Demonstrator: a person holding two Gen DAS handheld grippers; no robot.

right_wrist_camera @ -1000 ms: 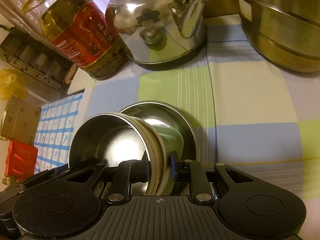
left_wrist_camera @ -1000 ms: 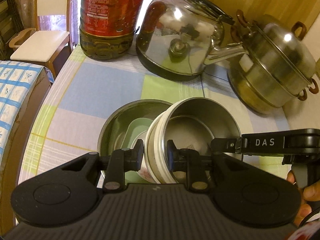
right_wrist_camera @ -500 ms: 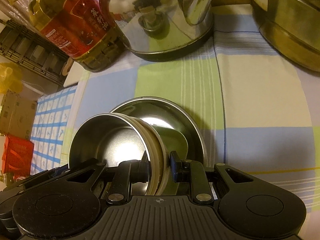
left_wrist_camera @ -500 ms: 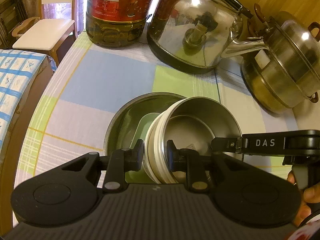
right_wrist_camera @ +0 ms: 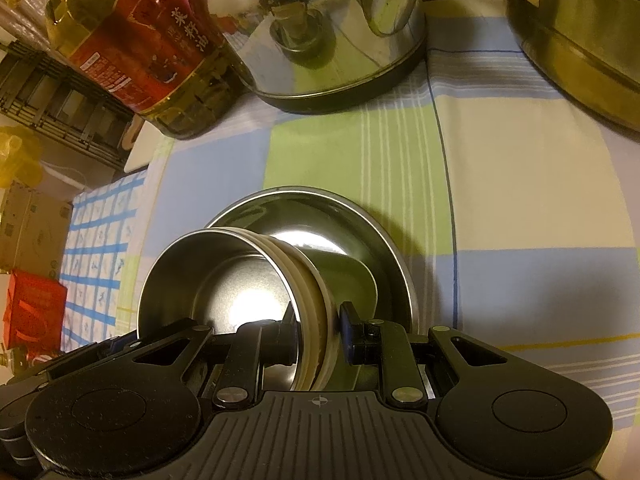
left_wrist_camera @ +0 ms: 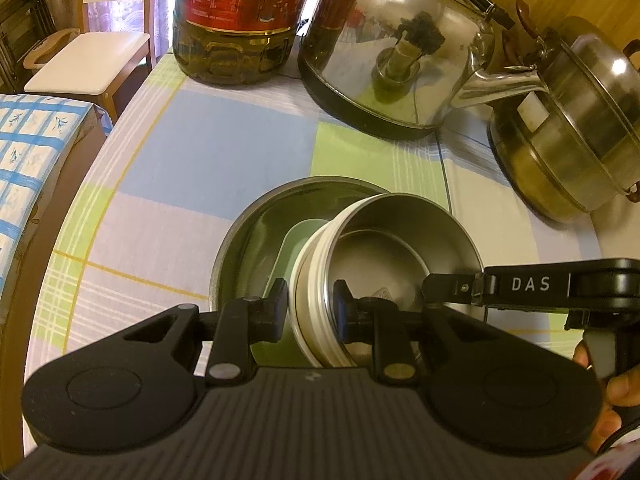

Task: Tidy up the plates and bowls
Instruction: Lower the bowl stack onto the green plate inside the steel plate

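A steel-lined bowl with a cream outer wall [left_wrist_camera: 384, 252] [right_wrist_camera: 224, 280] hangs just over a wide steel plate [left_wrist_camera: 256, 224] [right_wrist_camera: 360, 224]. A pale green dish [left_wrist_camera: 292, 248] [right_wrist_camera: 348, 276] lies inside that plate, under the bowl. My left gripper [left_wrist_camera: 310, 306] is shut on the bowl's left wall, one pad outside and one inside. My right gripper [right_wrist_camera: 318, 330] is shut on the opposite wall in the same way. In the left wrist view the right gripper's black arm marked DAS [left_wrist_camera: 520, 284] reaches in from the right.
On the checked tablecloth [left_wrist_camera: 208, 148] behind the plate stand a large oil bottle [left_wrist_camera: 236, 20], a steel kettle [left_wrist_camera: 400, 48] and a lidded steel pot [left_wrist_camera: 572, 128]. The table's left edge drops to a blue-checked cover [left_wrist_camera: 28, 168] and a white chair [left_wrist_camera: 88, 60]. A hand [left_wrist_camera: 616, 384] shows at lower right.
Both grippers have sunk with the bowl toward the steel plate, and the bottle, kettle and pot now loom larger. The grips on the bowl are unchanged.
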